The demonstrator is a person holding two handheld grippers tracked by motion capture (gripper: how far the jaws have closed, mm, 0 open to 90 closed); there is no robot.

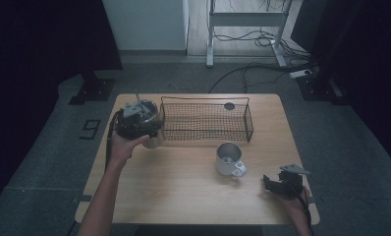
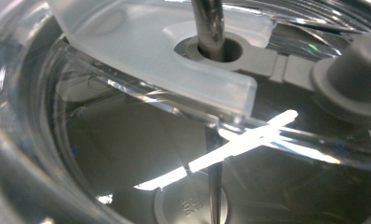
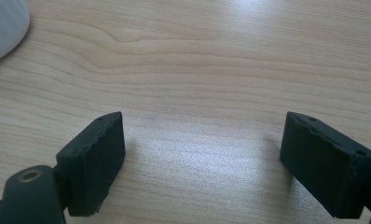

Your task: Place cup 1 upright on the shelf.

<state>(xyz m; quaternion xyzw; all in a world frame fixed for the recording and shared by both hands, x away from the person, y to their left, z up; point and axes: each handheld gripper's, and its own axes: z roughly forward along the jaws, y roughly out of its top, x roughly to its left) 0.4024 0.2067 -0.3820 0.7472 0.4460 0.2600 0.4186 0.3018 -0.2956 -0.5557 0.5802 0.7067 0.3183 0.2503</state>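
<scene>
A steel tumbler (image 1: 154, 136) with a clear lid (image 2: 146, 42) and a metal straw (image 2: 210, 23) stands at the table's back left, next to the wire basket (image 1: 206, 120). My left gripper (image 1: 137, 123) sits right over the tumbler, its body covering most of it. The left gripper view looks straight down through the lid into the steel cup, and the jaws are hidden. My right gripper (image 3: 204, 140) rests low over the wood near the table's front right corner (image 1: 272, 183), jaws wide apart with nothing between them. A white mug (image 1: 229, 158) stands to its left.
The black wire basket holds a small dark round piece (image 1: 229, 105) at its far side. A grey stopper (image 2: 356, 79) hangs off the lid by a strap. The mug's white side (image 3: 2, 28) edges into the right gripper view. Bare wood (image 1: 174, 187) lies in front.
</scene>
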